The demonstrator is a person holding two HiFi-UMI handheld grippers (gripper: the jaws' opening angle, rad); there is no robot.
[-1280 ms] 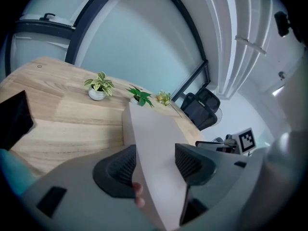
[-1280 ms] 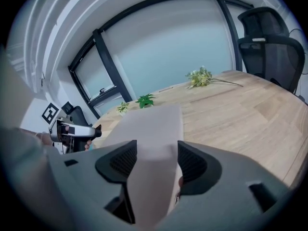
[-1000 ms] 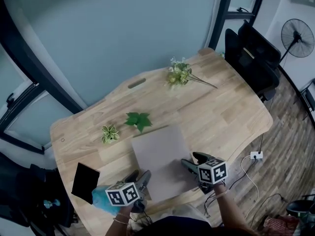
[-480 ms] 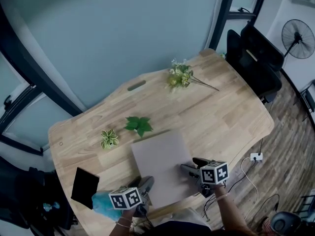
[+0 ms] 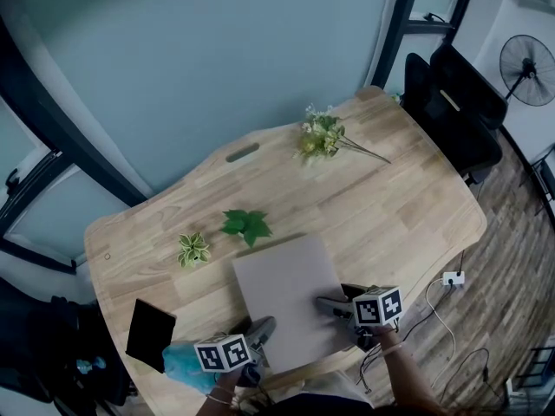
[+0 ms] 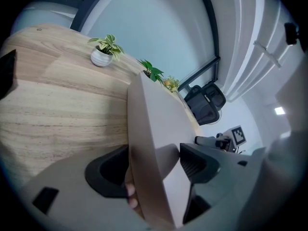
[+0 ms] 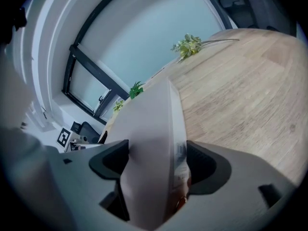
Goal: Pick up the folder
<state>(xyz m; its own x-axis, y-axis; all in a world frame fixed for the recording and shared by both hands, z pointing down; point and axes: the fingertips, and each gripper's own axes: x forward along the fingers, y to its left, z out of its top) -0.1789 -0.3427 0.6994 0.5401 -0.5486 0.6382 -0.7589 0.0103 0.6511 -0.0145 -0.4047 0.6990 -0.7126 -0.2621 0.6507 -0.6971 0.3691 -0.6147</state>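
The folder lies unlifted on the table, its near edge between the left gripper and right gripper, whose jaws have just been opening wide and grip nothing.

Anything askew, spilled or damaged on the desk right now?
No spill or damage. Two oddities: the green-and-white flower sprig lies flat at the far end of the wooden desk, in no vase, and a loose green leaf cluster lies flat near the small upright potted plant.
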